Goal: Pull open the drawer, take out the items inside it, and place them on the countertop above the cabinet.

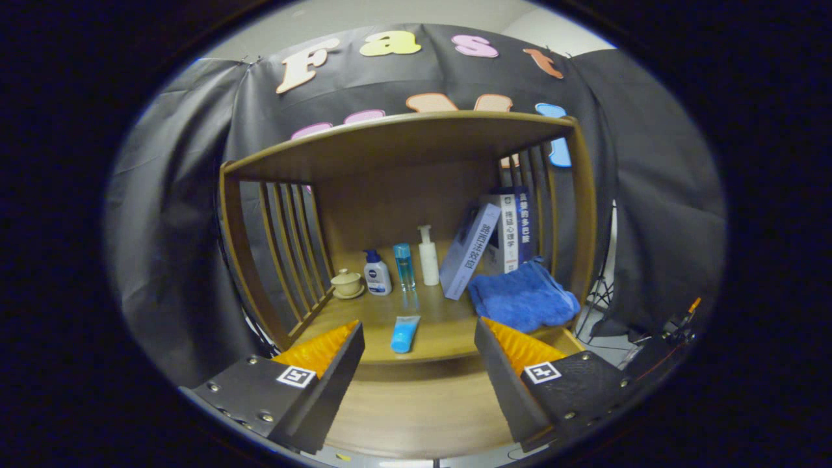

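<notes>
My gripper (419,328) is open, with nothing held between its fingers. It hovers in front of a wooden cabinet whose countertop (442,325) lies just ahead. A small blue tube (404,333) lies on the countertop near its front edge, between my fingertips in the view and closer to the left one. Below that front edge a curved wooden surface (416,409) spreads between my fingers. I cannot tell whether it is the drawer's front or its inside.
At the back of the countertop stand a small lidded cup (347,283), a white bottle with a blue cap (377,273), a slim blue bottle (403,266) and a white pump bottle (428,255). Boxes and books (484,244) lean at the right. A folded blue towel (523,296) lies before them. Slatted sides (286,253) and a top board (396,140) enclose the space.
</notes>
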{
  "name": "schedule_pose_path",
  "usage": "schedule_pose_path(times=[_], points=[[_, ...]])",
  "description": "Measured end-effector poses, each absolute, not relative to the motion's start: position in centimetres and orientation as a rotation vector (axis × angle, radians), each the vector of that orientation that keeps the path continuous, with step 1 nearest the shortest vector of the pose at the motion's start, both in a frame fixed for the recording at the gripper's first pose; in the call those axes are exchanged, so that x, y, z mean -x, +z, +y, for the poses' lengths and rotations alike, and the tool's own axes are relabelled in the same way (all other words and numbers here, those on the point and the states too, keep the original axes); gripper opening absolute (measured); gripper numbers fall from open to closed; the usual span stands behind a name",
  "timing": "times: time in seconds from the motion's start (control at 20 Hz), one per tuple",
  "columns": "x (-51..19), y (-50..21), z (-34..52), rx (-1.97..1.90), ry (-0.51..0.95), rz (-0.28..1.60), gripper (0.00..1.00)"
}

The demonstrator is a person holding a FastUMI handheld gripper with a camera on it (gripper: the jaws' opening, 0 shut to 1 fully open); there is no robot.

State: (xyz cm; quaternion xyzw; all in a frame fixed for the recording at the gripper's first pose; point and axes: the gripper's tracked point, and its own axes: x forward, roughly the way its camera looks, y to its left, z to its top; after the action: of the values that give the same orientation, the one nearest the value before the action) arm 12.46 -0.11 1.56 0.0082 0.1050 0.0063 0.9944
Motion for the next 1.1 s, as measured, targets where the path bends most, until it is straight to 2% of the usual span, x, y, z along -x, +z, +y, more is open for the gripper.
schedule_pose_path(times=[0.55,0.75,1.1], points=[[-1.1,-4.1,0.2,0.024,0.104,0.13,1.0],[0.0,-8.6,-1.6,0.071,0.072,0.131,1.0],[1.4,-16.3,-2.0,0.124,0.104,0.135,1.0]])
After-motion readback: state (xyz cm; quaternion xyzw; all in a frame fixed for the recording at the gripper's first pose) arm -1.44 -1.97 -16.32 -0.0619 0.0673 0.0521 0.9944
